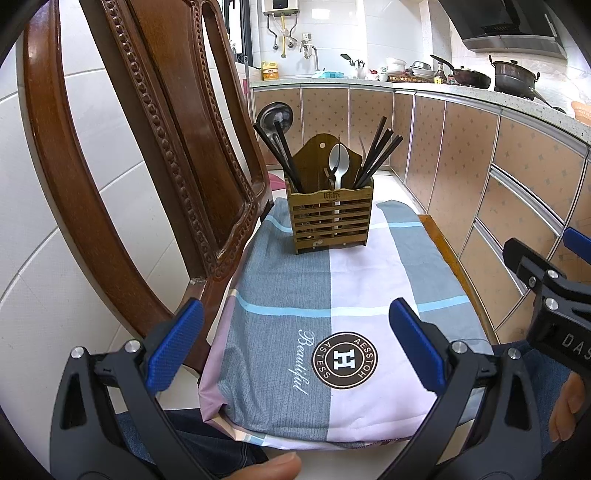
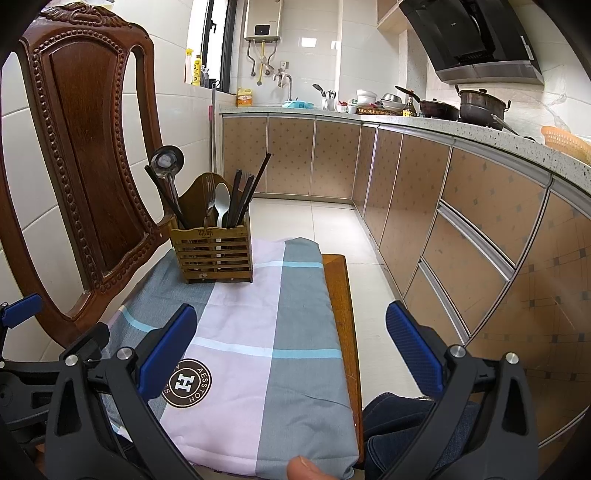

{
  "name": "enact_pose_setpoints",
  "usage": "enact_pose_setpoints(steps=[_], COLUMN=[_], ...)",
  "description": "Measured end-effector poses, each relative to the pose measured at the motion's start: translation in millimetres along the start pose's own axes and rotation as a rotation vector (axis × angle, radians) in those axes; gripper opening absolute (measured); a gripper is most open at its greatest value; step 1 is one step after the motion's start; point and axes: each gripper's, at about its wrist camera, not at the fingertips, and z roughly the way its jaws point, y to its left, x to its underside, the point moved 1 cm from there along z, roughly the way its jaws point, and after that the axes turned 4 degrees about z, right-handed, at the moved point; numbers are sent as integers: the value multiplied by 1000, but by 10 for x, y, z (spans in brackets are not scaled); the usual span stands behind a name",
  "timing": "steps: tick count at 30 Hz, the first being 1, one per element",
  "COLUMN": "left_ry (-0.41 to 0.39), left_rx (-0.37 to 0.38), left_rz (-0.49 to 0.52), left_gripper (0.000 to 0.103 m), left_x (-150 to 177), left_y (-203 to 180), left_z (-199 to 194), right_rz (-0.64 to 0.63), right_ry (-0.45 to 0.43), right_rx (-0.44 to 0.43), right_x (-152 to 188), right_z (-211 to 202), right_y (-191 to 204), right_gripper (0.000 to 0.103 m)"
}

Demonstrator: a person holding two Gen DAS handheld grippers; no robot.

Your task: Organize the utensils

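I was working over a carved wooden chair (image 1: 122,155) whose seat carried a folded checked cloth (image 1: 354,280) in grey, pink and white, with a round "H" logo (image 1: 344,360) printed near its front edge. Behind it the kitchen ran off toward 12 and 2 o'clock: a speckled countertop (image 2: 480,138) over tan cabinet doors (image 2: 476,236), a wok (image 2: 437,108) and a lidded pot (image 2: 482,105) below a black range hood (image 2: 476,40), a water heater (image 2: 263,20) on the white tiled wall, and a pale tiled floor (image 2: 325,229).

The wooden utensil caddy (image 1: 330,221) stood upright on the far end of the cloth, at 12 o'clock in the left wrist view and at about 11 o'clock in the right. Its slatted front bore a stamped label. Inside, a steel ladle (image 1: 276,118) and dark chopsticks (image 1: 284,155) leaned out toward 11 o'clock, a spoon (image 1: 339,162) stood in the middle with a fork (image 2: 209,201) just beside it, and another bundle of chopsticks (image 1: 376,155) fanned toward 1 o'clock. How the inside was divided, I could not tell.

My left gripper (image 1: 295,345) hung over the near end of the cloth, jaws spread wide with nothing between them. My right gripper (image 2: 291,349) sat just beside it at 3 o'clock, jaws equally wide and empty, well apart from the caddy.
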Motion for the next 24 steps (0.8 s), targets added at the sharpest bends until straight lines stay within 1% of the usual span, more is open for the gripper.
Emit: enact_pose_setpoints(steps=[9, 18, 24], left_ry=[-15, -11, -24], left_rx=[15, 3, 1], left_rz=[-6, -6, -13], left_gripper=[99, 99, 99], left_x=[0, -12, -38], left_y=[13, 42, 86], left_z=[-22, -10, -35], right_rz=[-1, -13, -19], right_ry=[1, -11, -13], right_rx=[3, 11, 16], right_x=[4, 13, 23], right_z=[3, -20, -37], right_y=[1, 8, 14], right_gripper=[100, 100, 100])
